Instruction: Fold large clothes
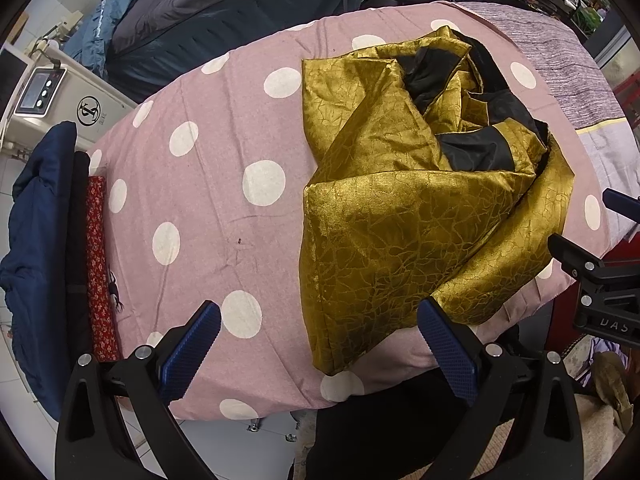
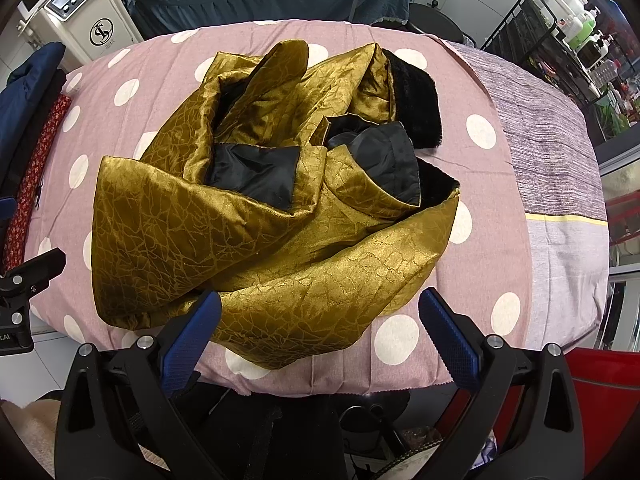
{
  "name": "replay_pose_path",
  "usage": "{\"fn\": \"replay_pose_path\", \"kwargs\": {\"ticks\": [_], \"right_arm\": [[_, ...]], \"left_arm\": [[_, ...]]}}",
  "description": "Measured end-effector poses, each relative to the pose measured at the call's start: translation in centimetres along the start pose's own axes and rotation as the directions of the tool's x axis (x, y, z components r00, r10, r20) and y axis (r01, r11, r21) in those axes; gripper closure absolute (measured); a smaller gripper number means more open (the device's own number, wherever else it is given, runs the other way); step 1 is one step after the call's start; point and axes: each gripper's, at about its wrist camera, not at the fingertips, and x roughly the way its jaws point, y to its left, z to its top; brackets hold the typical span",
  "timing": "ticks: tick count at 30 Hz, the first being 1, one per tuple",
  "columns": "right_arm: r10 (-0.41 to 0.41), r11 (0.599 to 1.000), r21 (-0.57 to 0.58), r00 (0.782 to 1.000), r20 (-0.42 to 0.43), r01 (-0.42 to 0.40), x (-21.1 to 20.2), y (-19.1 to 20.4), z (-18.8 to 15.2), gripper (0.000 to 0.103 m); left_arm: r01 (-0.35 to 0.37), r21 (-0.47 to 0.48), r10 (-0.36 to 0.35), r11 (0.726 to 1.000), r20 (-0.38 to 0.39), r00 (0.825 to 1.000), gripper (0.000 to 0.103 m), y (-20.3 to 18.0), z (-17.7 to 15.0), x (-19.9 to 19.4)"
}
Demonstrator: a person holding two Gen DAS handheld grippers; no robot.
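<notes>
Both your grippers hold nothing, jaws spread wide. Your left gripper (image 1: 319, 340) hangs over the near edge of the tabletop (image 1: 192, 208), which is covered by a pink sheet with white dots. The gold coat (image 1: 400, 220) lies crumpled on that sheet, its nearest folded corner reaching down between your left jaws without touching either pad; most of it sits ahead and to the right. Your right gripper (image 2: 319, 340) faces the coat (image 2: 260, 220) head on: the near hem lies just beyond the jaws, its lower fold running close beside the left pad, though you cannot tell whether they touch. Black lining (image 2: 256, 176) and a black fur collar (image 2: 416, 104) show in the heap's middle and far right.
</notes>
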Motion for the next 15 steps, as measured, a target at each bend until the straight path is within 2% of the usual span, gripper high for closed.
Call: {"fn": "replay_pose_path", "kwargs": {"ticks": [15], "right_arm": [[-0.001,1.0,0.022,1.0,0.01,0.0,-0.55,-0.59,-0.06,0.006]], "left_arm": [[-0.012,0.011,0.012,1.0,0.015,1.0,0.006,-0.38,-0.01,-0.56]]}}
